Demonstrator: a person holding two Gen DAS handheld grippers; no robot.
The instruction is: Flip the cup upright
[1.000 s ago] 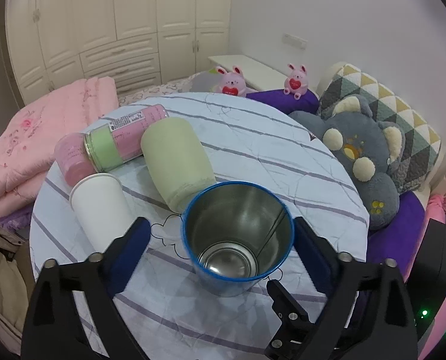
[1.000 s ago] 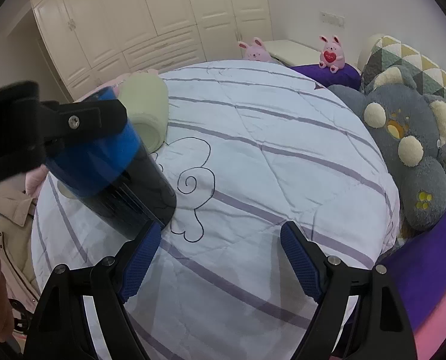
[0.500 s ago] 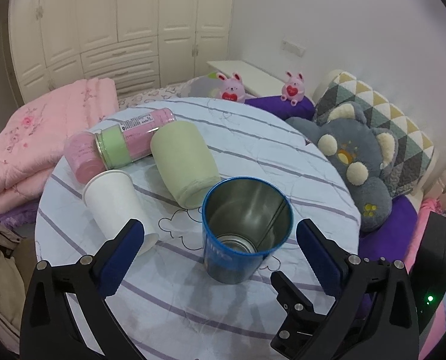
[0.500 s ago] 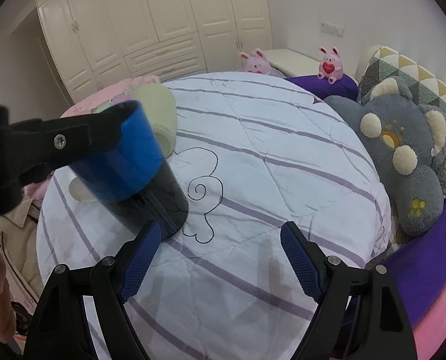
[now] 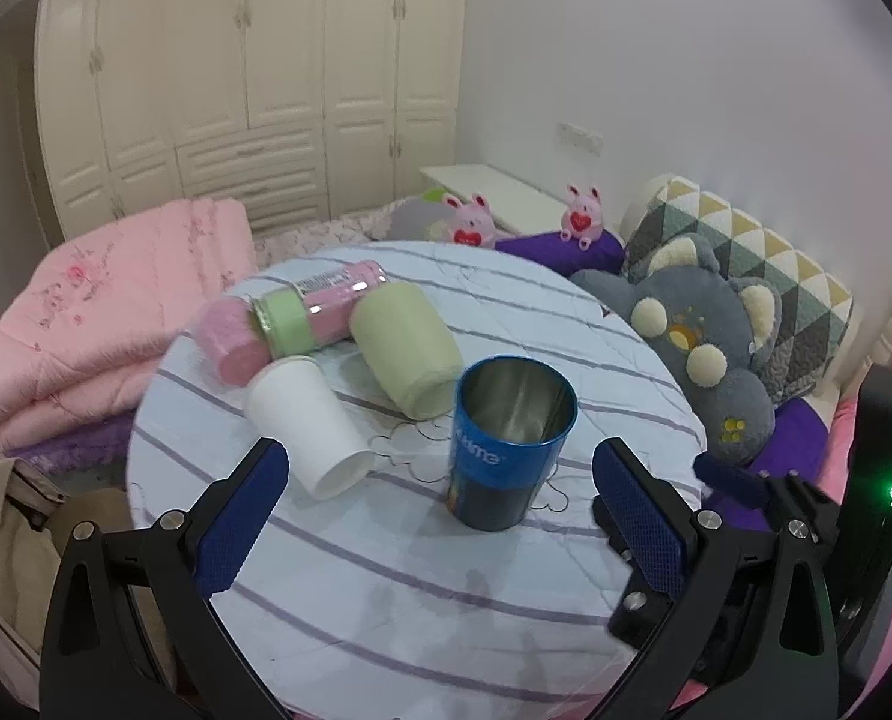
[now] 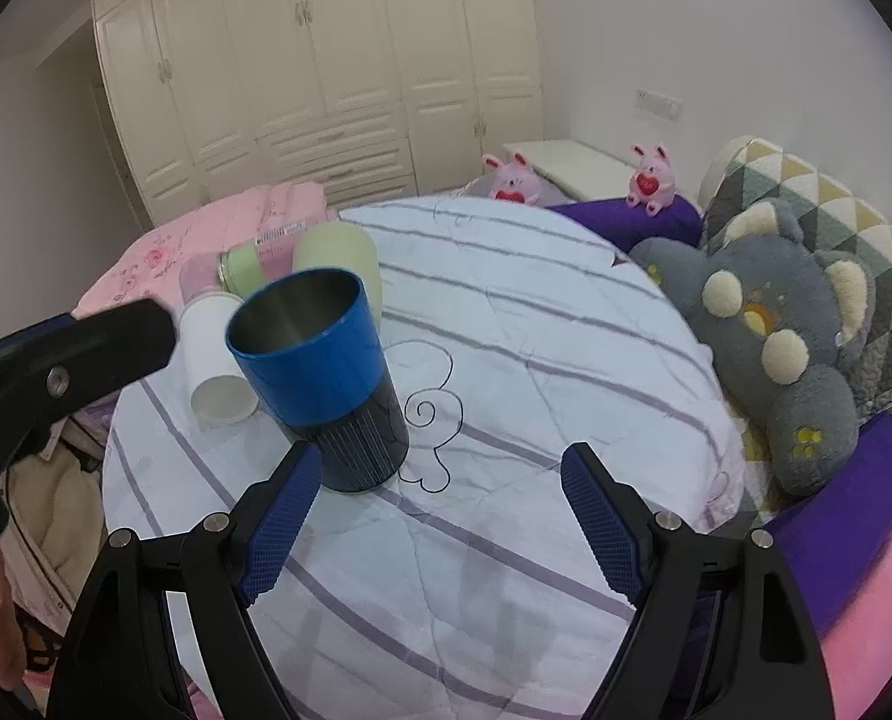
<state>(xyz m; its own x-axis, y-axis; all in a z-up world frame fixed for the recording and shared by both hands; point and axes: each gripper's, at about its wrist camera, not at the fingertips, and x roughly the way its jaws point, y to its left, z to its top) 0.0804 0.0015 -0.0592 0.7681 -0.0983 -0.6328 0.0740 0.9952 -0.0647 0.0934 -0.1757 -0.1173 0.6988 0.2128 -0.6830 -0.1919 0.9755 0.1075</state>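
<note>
A blue metal cup (image 5: 509, 441) stands upright, mouth up, on the round striped table (image 5: 386, 570); it also shows in the right wrist view (image 6: 320, 384). My left gripper (image 5: 440, 516) is open and empty, drawn back from the cup, which stands free between and beyond its fingers. My right gripper (image 6: 440, 516) is open and empty, with the cup just beyond its left finger. A finger of the left gripper (image 6: 74, 360) shows at the left of the right wrist view.
A white paper cup (image 5: 305, 420), a pale green cup (image 5: 404, 348) and a pink bottle (image 5: 290, 318) lie on their sides behind the blue cup. A grey plush bear (image 5: 704, 348) and pillows sit right of the table. A pink quilt (image 5: 86, 324) lies to the left.
My left gripper has let go of the blue cup and drawn back and up from it. The cup now stands upright by itself. The right gripper has also pulled back a little.
</note>
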